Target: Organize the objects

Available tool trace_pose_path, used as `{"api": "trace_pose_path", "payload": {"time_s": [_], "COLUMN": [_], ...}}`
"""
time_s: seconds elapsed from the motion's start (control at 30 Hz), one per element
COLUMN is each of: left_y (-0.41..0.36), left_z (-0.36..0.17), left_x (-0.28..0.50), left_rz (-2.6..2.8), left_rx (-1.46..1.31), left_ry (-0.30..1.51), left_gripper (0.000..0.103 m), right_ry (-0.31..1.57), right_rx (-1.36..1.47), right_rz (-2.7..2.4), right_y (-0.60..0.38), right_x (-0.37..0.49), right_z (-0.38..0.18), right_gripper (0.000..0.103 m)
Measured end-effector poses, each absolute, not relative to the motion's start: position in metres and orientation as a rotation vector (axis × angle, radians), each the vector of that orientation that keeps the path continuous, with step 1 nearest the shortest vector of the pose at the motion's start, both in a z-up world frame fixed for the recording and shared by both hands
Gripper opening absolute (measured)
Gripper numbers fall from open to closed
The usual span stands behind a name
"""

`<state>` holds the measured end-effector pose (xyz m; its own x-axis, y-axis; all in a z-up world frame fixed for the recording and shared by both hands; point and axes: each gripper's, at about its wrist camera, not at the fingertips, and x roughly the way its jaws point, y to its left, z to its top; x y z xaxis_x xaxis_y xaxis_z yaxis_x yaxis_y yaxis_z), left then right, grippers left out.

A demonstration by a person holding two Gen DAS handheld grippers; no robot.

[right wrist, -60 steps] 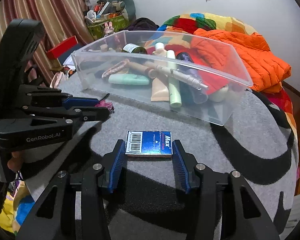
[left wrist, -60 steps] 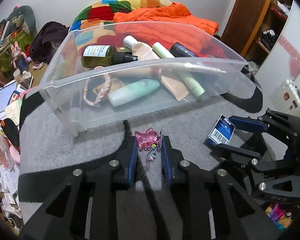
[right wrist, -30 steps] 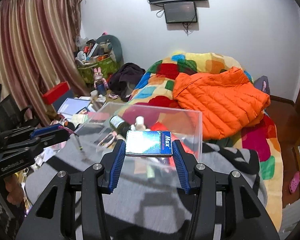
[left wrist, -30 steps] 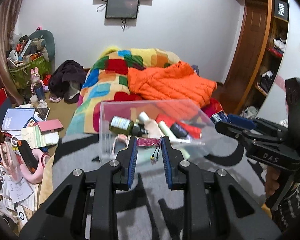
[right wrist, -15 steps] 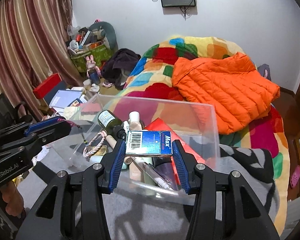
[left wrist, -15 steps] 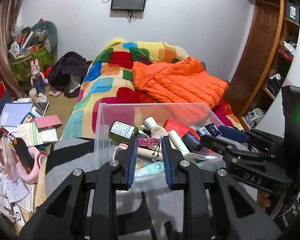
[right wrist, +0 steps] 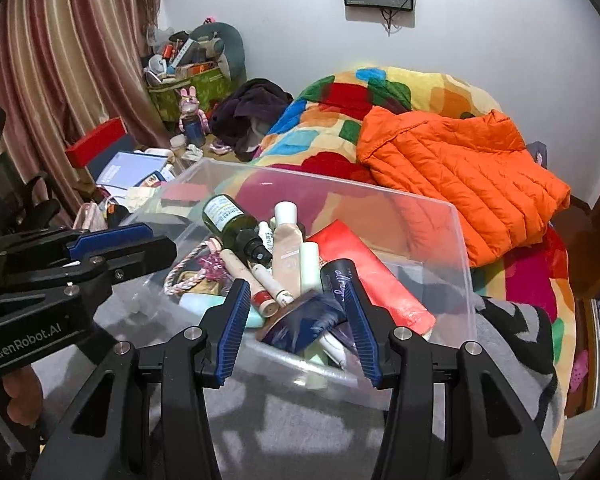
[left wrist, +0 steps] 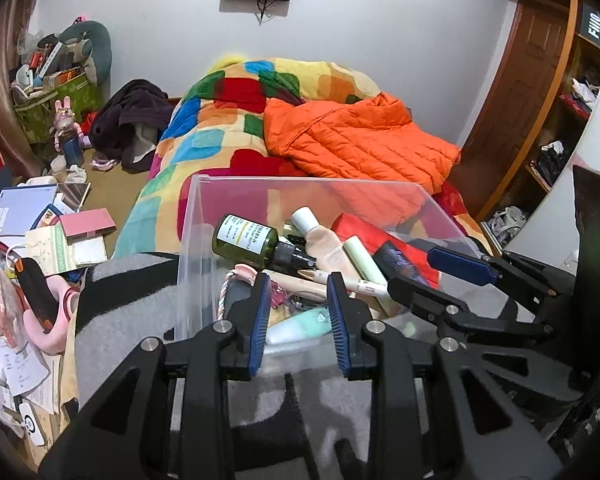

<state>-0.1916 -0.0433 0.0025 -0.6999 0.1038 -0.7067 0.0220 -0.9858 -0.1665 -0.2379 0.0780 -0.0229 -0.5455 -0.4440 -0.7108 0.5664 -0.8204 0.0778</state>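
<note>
Clear plastic bin (left wrist: 198,216) sits on a grey blanket, filled with bottles and tubes; the left gripper (left wrist: 298,312) hovers over its near left corner, jaws apart and empty, a pink trinket (right wrist: 210,261) lying inside below. To the right, the right gripper (right wrist: 296,320) is spread wide, a blurred blue box (right wrist: 306,320) dropping between its fingers. Drop-off seems finished, so both should withdraw for further items; the box's landing spot is unclear.

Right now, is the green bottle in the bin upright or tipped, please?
Tipped: the green bottle lies on its side in the bin, black cap toward the tubes.
</note>
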Motion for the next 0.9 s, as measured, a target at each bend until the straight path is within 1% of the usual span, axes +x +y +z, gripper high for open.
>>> {"api": "trace_pose_path", "payload": {"time_s": [0.1,0.17,0.23,0.3,0.37,0.4,0.47,0.5,0.57,0.63,0.67,0.77,0.9], "left_y": [-0.04,-0.036,-0.033,-0.031,-0.028,-0.026,-0.022,-0.02,-0.015,-0.011,-0.009,-0.006,-0.002], "left_z": [0.008,0.011,0.015,0.017,0.02,0.022,0.024,0.025,0.026,0.025,0.024,0.018,0.01], "left_x": [-0.181,-0.174,-0.164,-0.156,-0.146,-0.139,-0.129,-0.124,-0.114,-0.104,-0.101,-0.091,-0.084], "left_rz": [2.854,2.863,2.877,2.884,2.893,2.902,2.918,2.928,2.947,2.956,2.959,2.961,2.967], "left_rx": [-1.158,-1.136,-1.108,-1.084,-1.059,-1.039,-1.011,-0.996,-0.963,-0.939,-0.933,-0.927,-0.931], "left_ry": [-0.227,-0.208,-0.189,-0.179,-0.173,-0.163,-0.141,-0.13,-0.104,-0.089,-0.087,-0.098,-0.103], "left_gripper": [0.037,0.043,0.047,0.051,0.058,0.059,0.068,0.071,0.082,0.087,0.089,0.093,0.094], "right_ry": [0.196,0.187,0.163,0.135,0.103,0.095,0.081,0.075,0.065,0.064,0.066,0.073,0.084], "right_rx": [0.994,0.982,0.972,0.959,0.937,0.929,0.91,0.9,0.88,0.866,0.858,0.841,0.837], "right_rz": [-2.333,-2.331,-2.322,-2.322,-2.33,-2.333,-2.346,-2.352,-2.361,-2.37,-2.376,-2.396,-2.414], "right_y": [0.086,0.091,0.098,0.106,0.116,0.118,0.125,0.128,0.134,0.139,0.141,0.147,0.156], "right_x": [-0.23,-0.224,-0.217,-0.211,-0.203,-0.2,-0.193,-0.189,-0.18,-0.172,-0.168,-0.156,-0.141], "right_z": [-0.016,-0.011,-0.006,-0.002,0.004,0.006,0.01,0.011,0.014,0.014,0.014,0.012,0.002], "right_gripper": [0.045,0.045,0.045,0.048,0.052,0.053,0.059,0.061,0.066,0.07,0.074,0.081,0.082]}}
